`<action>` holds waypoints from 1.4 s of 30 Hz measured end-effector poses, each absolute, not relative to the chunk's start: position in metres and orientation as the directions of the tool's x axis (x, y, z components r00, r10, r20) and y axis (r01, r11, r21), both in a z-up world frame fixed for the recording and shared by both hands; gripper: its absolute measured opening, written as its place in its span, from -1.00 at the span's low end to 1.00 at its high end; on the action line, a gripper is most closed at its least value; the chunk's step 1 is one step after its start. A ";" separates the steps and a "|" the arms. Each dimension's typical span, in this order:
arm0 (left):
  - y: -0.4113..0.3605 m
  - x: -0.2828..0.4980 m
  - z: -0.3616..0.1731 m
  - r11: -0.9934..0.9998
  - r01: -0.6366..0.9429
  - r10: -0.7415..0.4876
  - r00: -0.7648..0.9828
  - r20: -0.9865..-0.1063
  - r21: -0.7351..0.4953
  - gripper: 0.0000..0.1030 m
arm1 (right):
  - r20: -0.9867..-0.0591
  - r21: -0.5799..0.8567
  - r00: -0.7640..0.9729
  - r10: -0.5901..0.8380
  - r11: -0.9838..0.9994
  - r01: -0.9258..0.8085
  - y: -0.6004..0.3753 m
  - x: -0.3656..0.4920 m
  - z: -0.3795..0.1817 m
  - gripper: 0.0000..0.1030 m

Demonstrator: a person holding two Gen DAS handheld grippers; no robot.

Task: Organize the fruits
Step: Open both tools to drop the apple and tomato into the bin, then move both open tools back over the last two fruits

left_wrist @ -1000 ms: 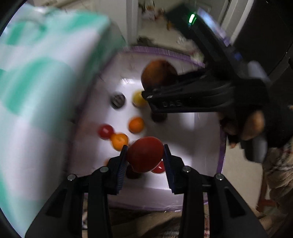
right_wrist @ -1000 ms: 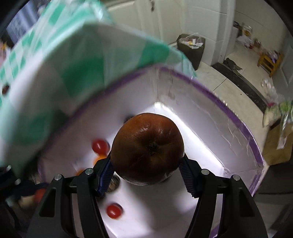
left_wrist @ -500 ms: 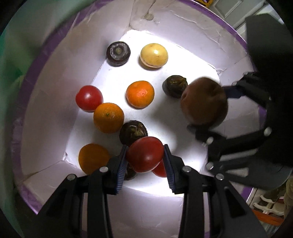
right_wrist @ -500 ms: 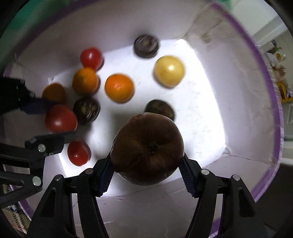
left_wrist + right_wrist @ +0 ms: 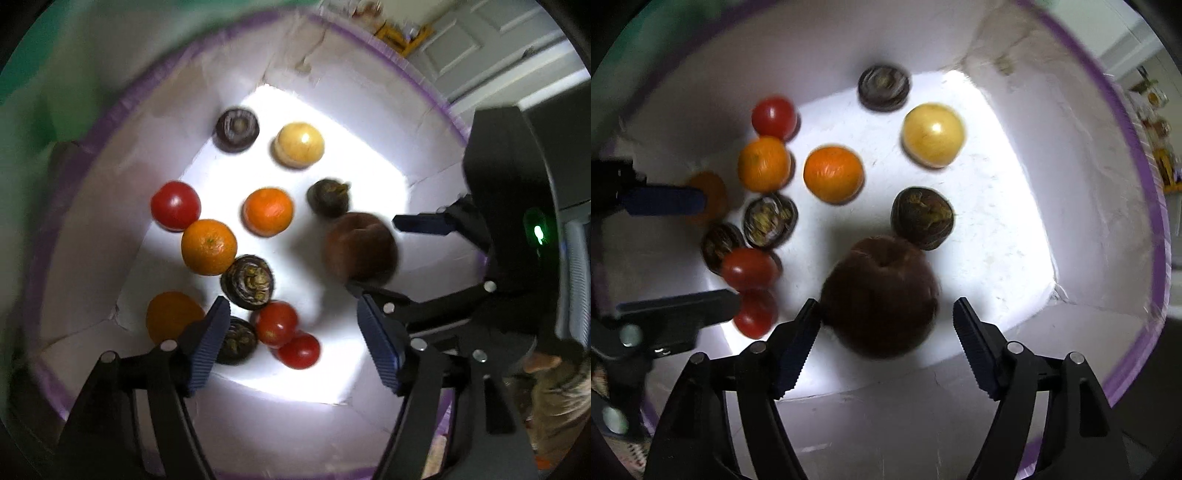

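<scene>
Both grippers point down into a white box with a purple rim [image 5: 432, 92]. My left gripper [image 5: 293, 343] is opening, and its pads stand clear of the red tomato [image 5: 277, 323], which lies on the box floor against a second tomato [image 5: 299, 350]. My right gripper [image 5: 884, 343] is opening too. The big brown fruit [image 5: 881, 295] sits on the floor between its fingers, with a gap at the right pad. From the left wrist view, the brown fruit [image 5: 360, 251] lies between the right gripper's blue pads [image 5: 424, 223].
Several fruits lie on the box floor: two oranges [image 5: 268, 211] [image 5: 208, 246], a third orange [image 5: 171, 315] at the left wall, a tomato [image 5: 175, 205], a yellow fruit [image 5: 299, 144] and several dark mangosteens [image 5: 248, 282]. Bare floor shows right of the brown fruit [image 5: 997, 240].
Both grippers came down into the box. The left jaws spread and the tomato dropped to the floor. The right jaws widened and the brown fruit settled away from the pads.
</scene>
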State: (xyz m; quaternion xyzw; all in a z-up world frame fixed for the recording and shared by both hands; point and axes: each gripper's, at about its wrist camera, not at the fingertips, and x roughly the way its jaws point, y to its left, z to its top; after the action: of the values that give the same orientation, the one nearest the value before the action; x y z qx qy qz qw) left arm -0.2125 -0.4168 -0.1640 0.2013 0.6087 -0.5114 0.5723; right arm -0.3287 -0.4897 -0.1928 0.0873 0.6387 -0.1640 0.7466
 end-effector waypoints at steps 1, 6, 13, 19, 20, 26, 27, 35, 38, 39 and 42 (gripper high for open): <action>-0.413 -0.212 -0.157 0.387 0.825 -0.350 -0.281 -0.894 -0.411 0.39 | -0.980 -0.062 0.155 -0.127 0.927 0.371 -0.491 -0.334 -0.183 0.39; -0.408 -0.226 -0.130 0.357 0.687 -0.387 -0.507 -0.770 -0.632 0.58 | -0.919 -0.167 0.274 -0.284 0.909 0.383 -0.481 -0.362 -0.104 0.47; -0.407 -0.260 -0.115 0.252 0.737 -0.327 -0.546 -0.772 -0.628 0.64 | -0.766 -0.238 0.450 -0.460 0.852 0.466 -0.472 -0.397 0.031 0.54; -0.371 -0.281 -0.022 0.088 0.883 -0.578 -0.332 -0.746 -0.461 0.64 | -0.414 -0.101 0.772 -0.483 0.867 0.489 -0.432 -0.409 0.153 0.71; -0.360 -0.277 -0.005 0.086 0.898 -0.642 -0.282 -0.713 -0.432 0.65 | -0.323 -0.028 0.839 -0.438 0.891 0.454 -0.421 -0.409 0.168 0.71; -0.226 -0.208 0.081 0.354 0.857 -0.887 0.180 -0.425 -0.375 0.97 | -0.142 0.169 0.965 -0.220 0.955 0.243 -0.372 -0.352 0.185 0.71; -0.198 -0.186 0.085 0.448 0.804 -0.866 0.282 -0.413 -0.390 0.97 | -0.161 0.188 0.969 -0.185 0.959 0.214 -0.367 -0.331 0.177 0.71; -0.031 -0.078 0.081 0.945 0.304 -0.319 0.764 -0.562 -0.124 0.96 | -0.443 0.143 0.896 0.023 0.989 0.046 -0.266 -0.186 0.097 0.71; 0.024 -0.045 0.073 0.980 0.167 -0.201 0.768 -0.608 -0.111 0.96 | -0.518 0.070 0.854 0.045 0.997 -0.010 -0.220 -0.144 0.070 0.71; 0.037 -0.034 0.061 0.985 0.130 -0.174 0.767 -0.618 -0.116 0.96 | -0.538 0.062 0.841 0.053 0.998 -0.023 -0.212 -0.134 0.062 0.71; 0.069 -0.015 0.047 0.988 0.075 -0.145 0.748 -0.648 -0.135 0.96 | -0.603 0.076 0.793 0.087 0.996 -0.051 -0.187 -0.094 0.043 0.71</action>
State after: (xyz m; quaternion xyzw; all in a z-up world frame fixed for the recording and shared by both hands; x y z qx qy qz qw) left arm -0.0147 0.0687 0.0469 -0.0499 0.3504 -0.0589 0.9334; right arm -0.0942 -0.1870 0.0434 0.0279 0.3195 0.0364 0.9465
